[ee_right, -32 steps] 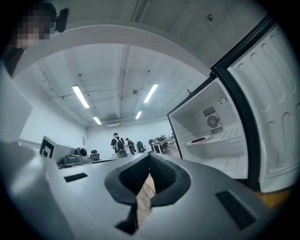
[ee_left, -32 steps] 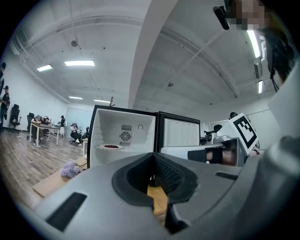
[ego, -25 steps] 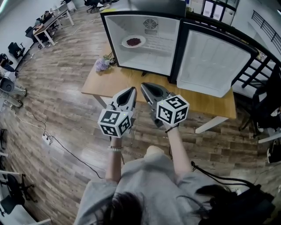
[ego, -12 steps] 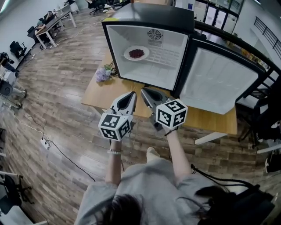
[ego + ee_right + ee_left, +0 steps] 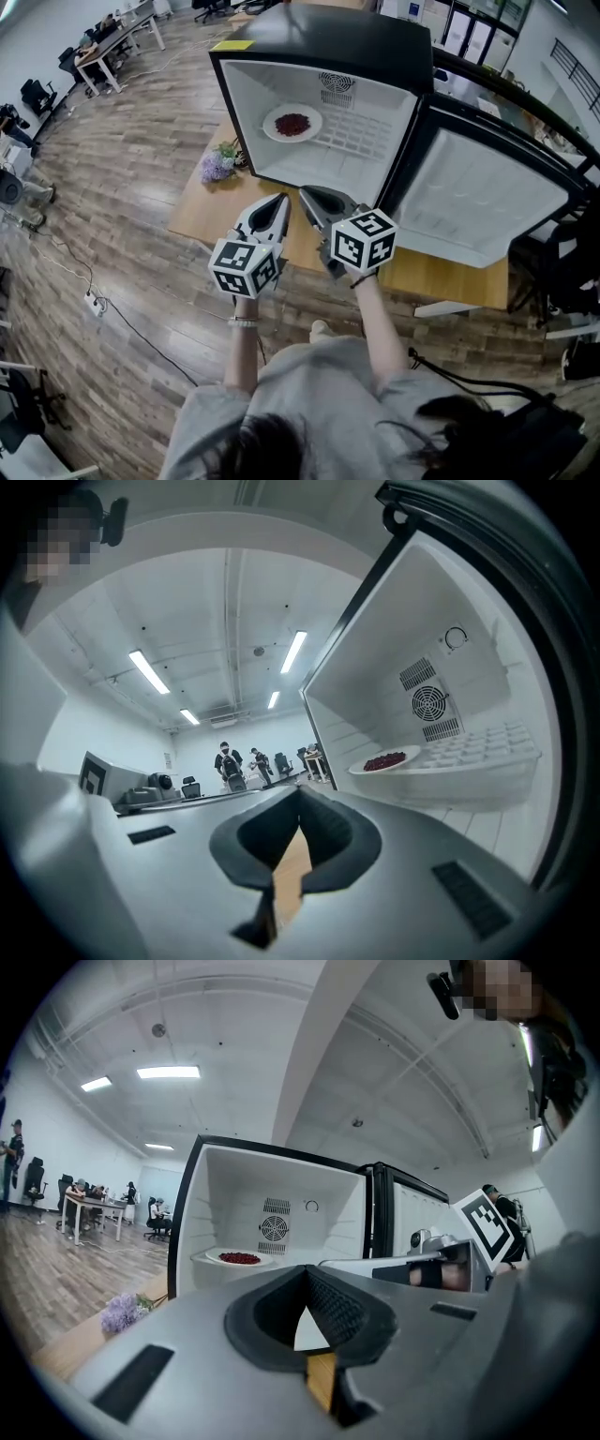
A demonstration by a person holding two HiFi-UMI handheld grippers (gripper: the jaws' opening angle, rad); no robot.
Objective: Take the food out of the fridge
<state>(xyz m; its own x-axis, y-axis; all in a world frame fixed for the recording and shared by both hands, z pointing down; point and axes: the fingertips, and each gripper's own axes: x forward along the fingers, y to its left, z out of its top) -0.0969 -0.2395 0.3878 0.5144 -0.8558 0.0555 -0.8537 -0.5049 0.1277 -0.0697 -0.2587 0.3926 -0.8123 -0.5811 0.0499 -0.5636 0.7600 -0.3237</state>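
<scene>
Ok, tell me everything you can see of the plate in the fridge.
The plate is round, white and shallow, smooth like china or plastic. It lies flat on the white shelf inside the open fridge, toward the left, holding a small heap of dark red food. Nothing else touches it.

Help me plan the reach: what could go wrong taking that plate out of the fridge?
Both the left claw and right claw are shut; reaching like that could shove the plate deeper. The plate is shallow and its red food looks loose, so a tilted lift may spill it.
</scene>
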